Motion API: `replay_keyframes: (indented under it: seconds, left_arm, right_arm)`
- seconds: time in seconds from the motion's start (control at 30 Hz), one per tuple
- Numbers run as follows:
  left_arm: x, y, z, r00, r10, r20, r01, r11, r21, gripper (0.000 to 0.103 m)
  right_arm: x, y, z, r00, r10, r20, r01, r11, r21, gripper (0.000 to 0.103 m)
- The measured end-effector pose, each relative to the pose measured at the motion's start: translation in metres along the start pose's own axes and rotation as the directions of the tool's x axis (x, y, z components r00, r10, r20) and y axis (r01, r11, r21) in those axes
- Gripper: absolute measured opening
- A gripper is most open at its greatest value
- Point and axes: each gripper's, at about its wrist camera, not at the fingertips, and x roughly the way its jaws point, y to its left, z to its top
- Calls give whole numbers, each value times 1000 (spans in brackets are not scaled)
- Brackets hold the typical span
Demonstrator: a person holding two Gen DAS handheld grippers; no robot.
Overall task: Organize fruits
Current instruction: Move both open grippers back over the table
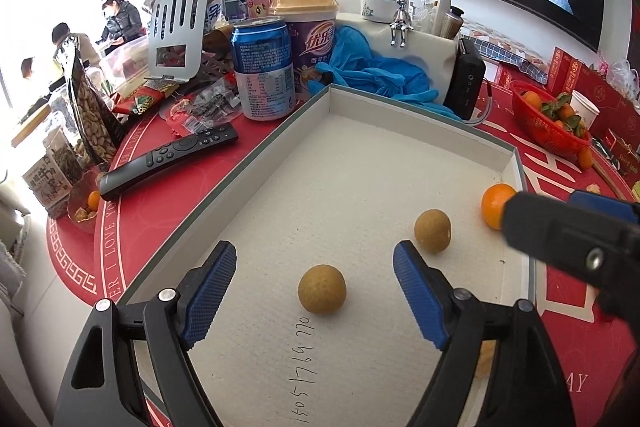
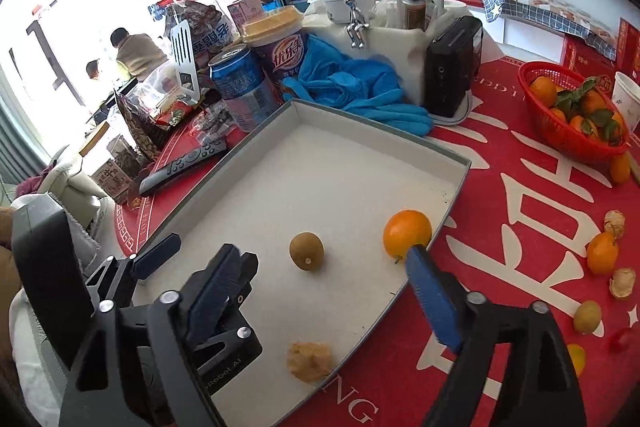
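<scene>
Left wrist: round tan-brown longan (image 1: pixel 322 289).

**Fruit in and around the shallow white box**

The box (image 1: pixel 420 143) sits open-topped on the red cloth. Inside it, one round brown-yellow fruit (image 1: pixel 322 289) rests near centre; a second brown fruit (image 1: pixel 432 230) lies at its 2 o'clock, apart. An orange (image 1: pixel 494 205) sits against the right wall. A crumpled tan husk (image 2: pixel 310 361) lies near the front edge. At 2 o'clock, well apart, a red basket (image 2: pixel 576 147) holds leafy oranges.
</scene>
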Motion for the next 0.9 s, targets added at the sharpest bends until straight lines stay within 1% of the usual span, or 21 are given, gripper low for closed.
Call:
replay_keyframes:
  seconds: [0.07, 0.17, 0.3, 0.4, 0.5, 0.53, 0.6, 0.63, 0.7, 0.77, 0.8, 0.83, 0.87, 0.9]
  left_arm:
    - [0, -2, -1, 1000, 12, 1, -12, 1000, 9, 84]
    - [-1, -7, -3, 1000, 28, 14, -28, 999, 25, 84]
    - [-2, -12, -3, 999, 44, 21, -45, 998, 42, 84]
    - [-4, -16, -4, 997, 64, 36, -66, 996, 59, 84]
    - [-9, -18, -5, 995, 86, 59, -89, 994, 63, 84]
    - [-14, -20, -6, 995, 80, 64, -85, 994, 65, 84]
    - [-27, -26, -7, 996, 47, 79, -53, 996, 70, 84]
    - [-35, -33, -8, 996, 18, 88, -25, 996, 84, 84]
    - [-51, -57, -11, 994, -68, 89, 54, 987, 148, 84]
    - [-60, -90, -16, 982, -183, 40, 169, 957, 236, 84]
    - [-61, -106, -19, 973, -232, 6, 222, 938, 268, 84]
    - [-61, -123, -22, 963, -267, -25, 263, 919, 295, 84]
    - [-59, -139, -26, 959, -278, -50, 279, 905, 319, 84]
    - [-55, -154, -30, 960, -272, -66, 278, 897, 345, 84]
  right_arm:
    - [-9, -7, -1, 999, -28, 27, 27, 1000, 13, 103]
    - [-19, -21, -6, 999, -33, 22, 32, 998, 45, 103]
    - [-33, -44, -17, 997, -79, 19, 77, 994, 81, 103]
    - [-44, -66, -30, 993, -113, 11, 111, 987, 113, 103]
    - [-57, -95, -47, 991, -132, -9, 131, 975, 178, 103]
    - [-63, -105, -52, 990, -142, -13, 141, 970, 198, 103]
    - [-76, -127, -65, 982, -189, -22, 189, 953, 239, 103]
    - [-83, -137, -71, 976, -218, -24, 217, 942, 256, 103]
    - [-94, -161, -84, 957, -288, -39, 286, 914, 288, 103]
    - [-102, -182, -96, 936, -346, -61, 347, 885, 311, 103]
    - [-105, -193, -103, 926, -370, -74, 373, 869, 325, 103]
    - [-107, -201, -108, 921, -381, -81, 385, 858, 340, 103]
    - [-109, -210, -114, 918, -386, -86, 391, 849, 357, 103]
    - [-110, -216, -119, 917, -388, -96, 394, 840, 372, 103]
